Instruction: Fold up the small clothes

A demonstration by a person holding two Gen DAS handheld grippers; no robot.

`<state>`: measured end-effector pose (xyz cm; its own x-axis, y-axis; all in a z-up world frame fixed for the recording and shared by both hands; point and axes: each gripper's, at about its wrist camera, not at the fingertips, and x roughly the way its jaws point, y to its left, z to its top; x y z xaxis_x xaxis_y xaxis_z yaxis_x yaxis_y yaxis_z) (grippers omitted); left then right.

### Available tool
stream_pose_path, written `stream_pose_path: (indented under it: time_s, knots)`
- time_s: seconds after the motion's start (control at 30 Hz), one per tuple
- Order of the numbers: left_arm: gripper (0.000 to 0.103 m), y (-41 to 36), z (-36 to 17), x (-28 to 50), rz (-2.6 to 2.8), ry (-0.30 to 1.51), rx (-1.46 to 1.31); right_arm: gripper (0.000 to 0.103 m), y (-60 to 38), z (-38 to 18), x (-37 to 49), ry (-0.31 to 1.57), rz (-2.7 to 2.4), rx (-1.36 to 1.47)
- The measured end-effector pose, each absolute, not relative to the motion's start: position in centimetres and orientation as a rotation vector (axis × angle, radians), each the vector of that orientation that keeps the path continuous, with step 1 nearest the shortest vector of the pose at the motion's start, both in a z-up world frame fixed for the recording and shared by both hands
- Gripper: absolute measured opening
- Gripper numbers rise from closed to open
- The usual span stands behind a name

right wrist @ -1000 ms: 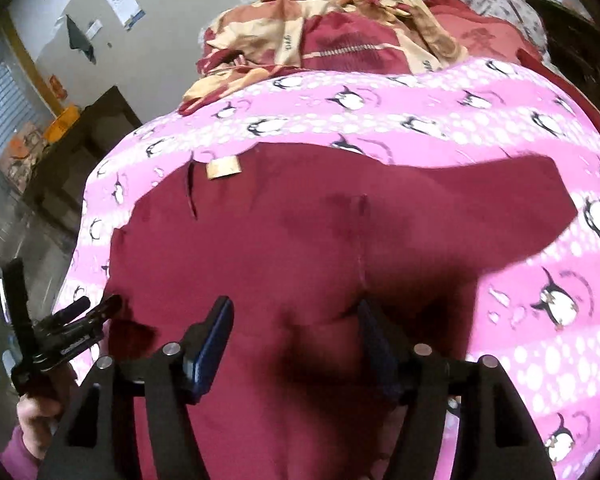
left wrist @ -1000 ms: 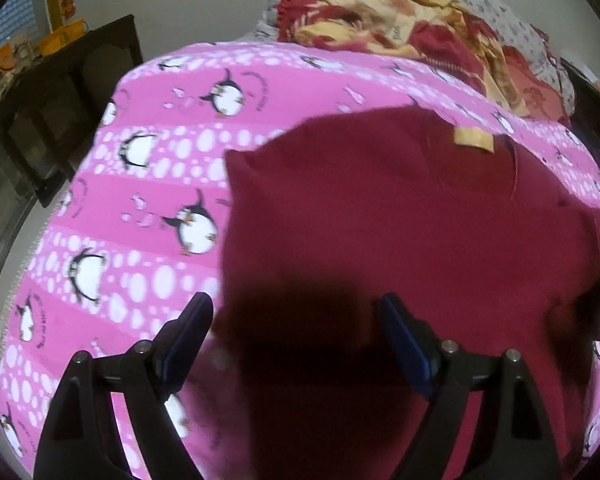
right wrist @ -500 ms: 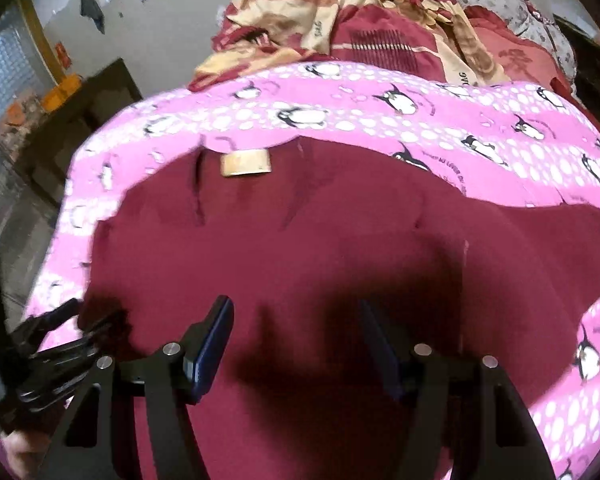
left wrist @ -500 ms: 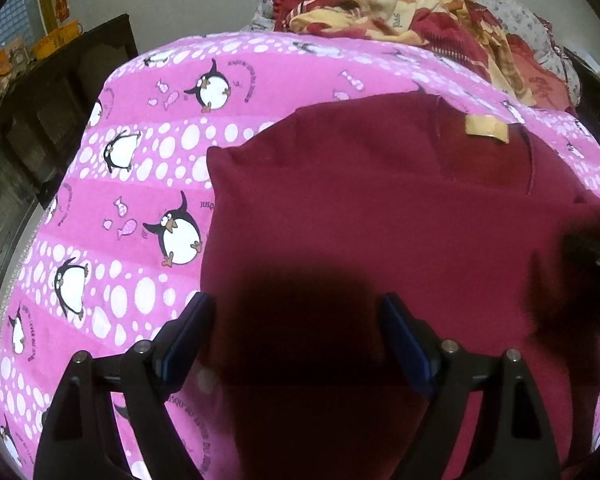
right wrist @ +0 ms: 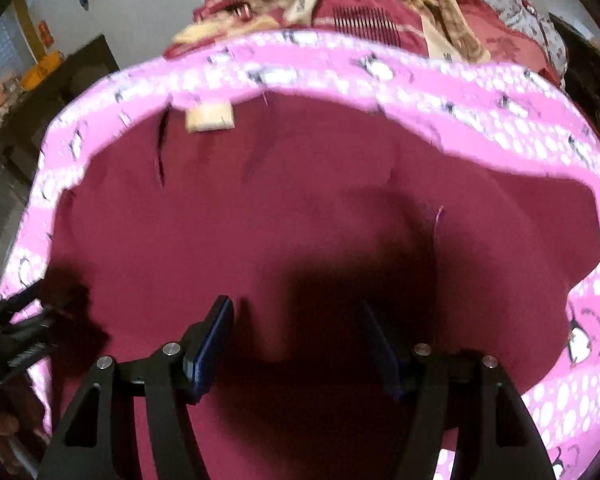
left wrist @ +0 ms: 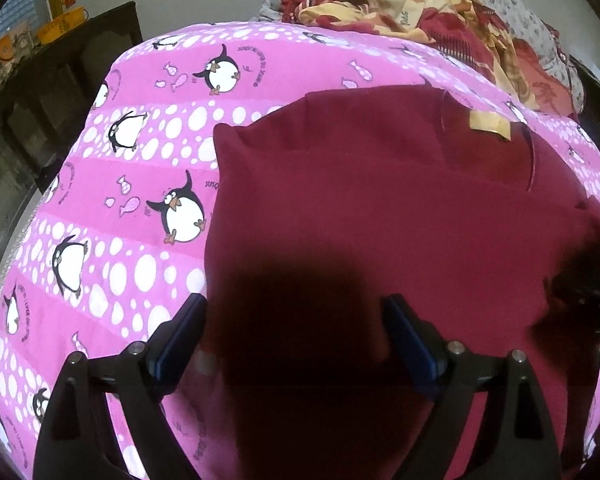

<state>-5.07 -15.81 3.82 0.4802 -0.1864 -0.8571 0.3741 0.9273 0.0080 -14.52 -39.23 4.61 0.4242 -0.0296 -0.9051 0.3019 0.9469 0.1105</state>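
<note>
A dark red garment (left wrist: 380, 208) with a tan neck label (left wrist: 489, 124) lies spread flat on a pink penguin-print bedsheet (left wrist: 140, 184). My left gripper (left wrist: 294, 332) is open and empty, hovering over the garment's near left part, its left finger over the garment's left edge. The garment (right wrist: 300, 208) and its label (right wrist: 210, 117) also show in the right wrist view. My right gripper (right wrist: 296, 336) is open and empty above the garment's near middle. The left gripper shows at the left edge of the right wrist view (right wrist: 16, 332).
A heap of red and yellow clothes (left wrist: 400, 4) lies at the far end of the bed, also in the right wrist view (right wrist: 340, 4). Dark furniture (left wrist: 60, 76) stands to the left of the bed, with orange items on it.
Both grippers have moved forward and lower over the garment, which now fills more of each view. Both stay open. The garment has not visibly moved.
</note>
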Motion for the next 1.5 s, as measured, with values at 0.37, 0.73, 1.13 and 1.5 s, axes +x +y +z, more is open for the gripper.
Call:
stream_pose_path:
  time_s: [0.37, 0.73, 1.13, 1.5]
  knots:
    - [0.089, -16.6, 5.8, -7.5, -0.395, 0.992, 0.200, 0.070, -39.9, 8.8, -20.1, 1.052, -0.136, 0.407]
    - [0.089, -18.9, 4.9, -8.0, -0.441, 1.015, 0.215, 0.083, -53.8, 9.9, -26.4, 0.908, -0.373, 0.642]
    - [0.089, -19.4, 4.1, -7.3, -0.421, 1.044, 0.239, 0.051, -62.3, 3.8, -24.3, 0.829, -0.528, 0.883]
    - [0.089, -18.3, 4.6, -7.1, -0.412, 1.036, 0.218, 0.008, -63.0, 15.5, -27.1, 0.612, -0.520, 0.673]
